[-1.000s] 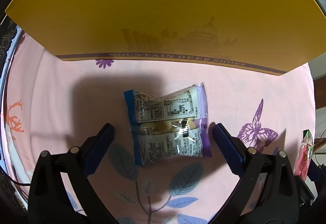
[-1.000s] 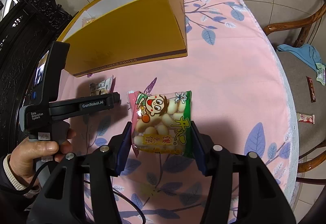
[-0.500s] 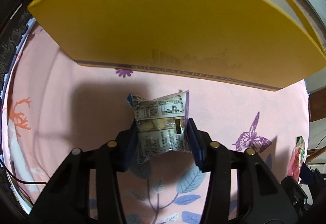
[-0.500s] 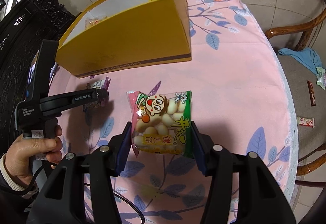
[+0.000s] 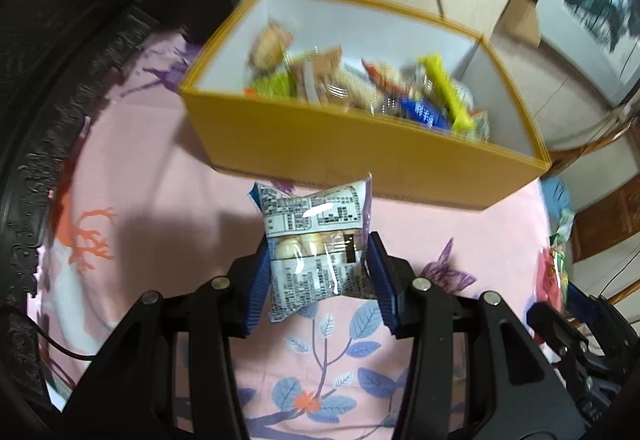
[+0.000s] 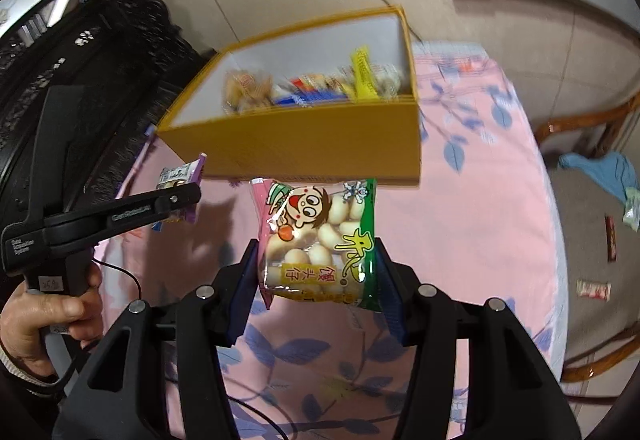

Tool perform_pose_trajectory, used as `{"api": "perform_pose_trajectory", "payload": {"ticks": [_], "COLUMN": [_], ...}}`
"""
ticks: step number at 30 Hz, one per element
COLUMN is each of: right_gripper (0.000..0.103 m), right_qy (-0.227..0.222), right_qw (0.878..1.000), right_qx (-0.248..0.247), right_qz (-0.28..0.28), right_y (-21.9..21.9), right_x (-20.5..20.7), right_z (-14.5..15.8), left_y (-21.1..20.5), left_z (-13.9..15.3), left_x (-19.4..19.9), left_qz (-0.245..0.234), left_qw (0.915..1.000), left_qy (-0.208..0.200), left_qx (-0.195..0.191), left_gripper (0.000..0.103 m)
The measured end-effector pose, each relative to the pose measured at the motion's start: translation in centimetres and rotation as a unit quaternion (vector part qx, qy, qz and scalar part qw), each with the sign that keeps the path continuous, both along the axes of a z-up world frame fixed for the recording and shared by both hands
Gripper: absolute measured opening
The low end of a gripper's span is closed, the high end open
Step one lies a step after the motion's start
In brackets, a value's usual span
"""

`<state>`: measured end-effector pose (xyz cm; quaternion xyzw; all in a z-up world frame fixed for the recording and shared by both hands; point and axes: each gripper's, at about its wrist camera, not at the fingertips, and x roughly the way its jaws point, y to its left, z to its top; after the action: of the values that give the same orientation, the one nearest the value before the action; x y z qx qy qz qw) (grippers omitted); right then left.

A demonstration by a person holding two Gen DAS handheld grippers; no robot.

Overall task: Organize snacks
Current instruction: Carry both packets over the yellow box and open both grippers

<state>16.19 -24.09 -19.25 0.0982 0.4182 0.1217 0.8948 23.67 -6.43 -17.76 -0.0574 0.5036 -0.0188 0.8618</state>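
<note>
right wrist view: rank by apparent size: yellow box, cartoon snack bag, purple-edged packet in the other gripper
1. yellow box
2. cartoon snack bag, inflated by nearness to the camera
3. purple-edged packet, partly hidden by the left gripper

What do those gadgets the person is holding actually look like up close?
Each gripper is matte black plastic with silver pivot screws and two ribbed blue pads. The left gripper has a pistol-style handle with small white lettering and a thin black cable. The hand holding it is bare, with a pale knit cuff.

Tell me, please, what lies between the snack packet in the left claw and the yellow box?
Nothing: the left wrist view shows only bare pink tablecloth between the printed packet, held by the left claw, and the yellow box.
</note>
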Motion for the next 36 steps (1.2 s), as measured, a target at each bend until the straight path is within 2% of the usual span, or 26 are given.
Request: {"api": "perform_pose_trajectory", "payload": {"ticks": [2, 6, 9, 12, 15, 20, 21, 22, 23, 24, 26, 27, 28, 36], "right_gripper": [0.055, 0.055, 0.055, 0.055, 0.055, 0.057, 0.058, 0.067, 0.072, 0.077, 0.081, 0.095, 0.102, 0.102], "right_qy": [-0.023, -0.074, -0.115, -0.136, -0.136, -0.13, -0.127, -0.123, -0.122, -0.125, -0.124, -0.12, -0.12, -0.11], "right_qw": [1.0, 0.997, 0.993, 0.991, 0.991, 0.991, 0.991, 0.991, 0.991, 0.991, 0.991, 0.992, 0.992, 0.993], "right_qx": [-0.001, 0.001, 0.0, -0.003, 0.002, -0.027, -0.036, -0.044, -0.049, -0.052, -0.046, -0.045, -0.043, -0.044], "right_qz": [0.005, 0.012, 0.008, 0.003, -0.003, 0.007, 0.008, 0.007, 0.001, -0.006, -0.005, -0.006, -0.009, -0.005], "right_y": [0.3, 0.6, 0.6, 0.4, 0.2, 1.3, 1.6, 1.7, 1.8, 1.7, 1.6, 1.6, 1.6, 1.8], "right_x": [0.1, 1.7, 4.2, 7.3, 10.5, 13.8, 14.2, 14.5, 14.5, 14.4, 13.8, 13.8, 13.4, 11.6], "right_z": [1.7, 5.4, 8.1, 9.6, 9.8, 8.7, 8.4, 8.2, 8.2, 8.2, 8.3, 8.3, 8.4, 8.8], "left_y": [0.5, 0.8, 1.1, 0.3, -0.3, -0.9, -0.9, -0.9, -0.9, -0.9, -0.9, -0.9, -0.9, -0.9], "left_z": [2.2, 6.4, 8.9, 10.4, 10.5, 8.9, 8.6, 8.5, 8.3, 8.3, 8.4, 8.5, 8.5, 8.9], "left_x": [-0.5, 1.2, 3.2, 6.3, 8.6, 11.5, 11.7, 11.8, 11.9, 11.9, 11.7, 11.5, 11.4, 9.8], "left_qz": [0.006, 0.01, 0.007, 0.0, -0.003, -0.005, -0.005, -0.004, -0.002, 0.006, 0.009, 0.004, 0.004, 0.008], "left_qw": [0.9997, 0.9973, 0.9943, 0.9915, 0.9909, 0.9931, 0.9932, 0.9934, 0.9937, 0.9938, 0.9937, 0.9938, 0.9939, 0.9945], "left_qy": [-0.023, -0.07, -0.103, -0.129, -0.134, -0.117, -0.116, -0.114, -0.11, -0.106, -0.104, -0.103, -0.101, -0.09], "left_qx": [-0.007, -0.022, -0.029, -0.019, -0.01, 0.0, 0.003, 0.008, 0.017, 0.032, 0.043, 0.041, 0.042, 0.053], "left_gripper": [0.046, 0.047, 0.047, 0.048, 0.049, 0.049, 0.056, 0.064, 0.083, 0.092, 0.093, 0.093, 0.094, 0.096]}}
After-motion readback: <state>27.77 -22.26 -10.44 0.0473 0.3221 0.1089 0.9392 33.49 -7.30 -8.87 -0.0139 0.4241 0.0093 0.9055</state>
